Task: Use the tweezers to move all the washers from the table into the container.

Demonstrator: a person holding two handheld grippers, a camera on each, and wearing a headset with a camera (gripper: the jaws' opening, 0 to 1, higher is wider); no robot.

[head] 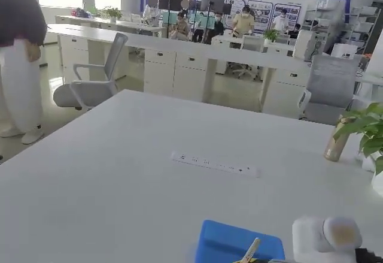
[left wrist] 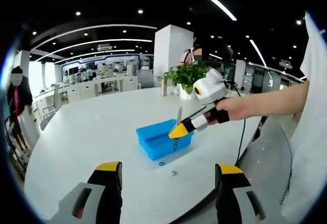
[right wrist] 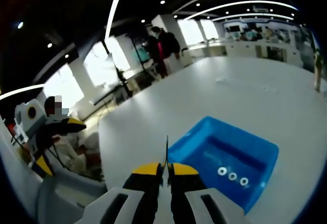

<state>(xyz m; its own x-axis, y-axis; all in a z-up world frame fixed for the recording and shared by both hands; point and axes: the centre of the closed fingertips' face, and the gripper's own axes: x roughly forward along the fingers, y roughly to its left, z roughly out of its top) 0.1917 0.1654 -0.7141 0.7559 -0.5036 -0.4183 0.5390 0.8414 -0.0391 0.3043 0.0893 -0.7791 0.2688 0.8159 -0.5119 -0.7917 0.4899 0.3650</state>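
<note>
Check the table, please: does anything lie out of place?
Two loose washers lie on the table just in front of the blue container, outside it, while three washers sit inside. Nothing looks spilled or damaged.

Your white table has a flat power strip lying near its middle. Toward your right, a bronze bottle stands upright just beside a leafy potted plant. Past the far edge you have a grey office chair, and a person in white trousers stands at your left. More people sit among the white desks behind.
</note>
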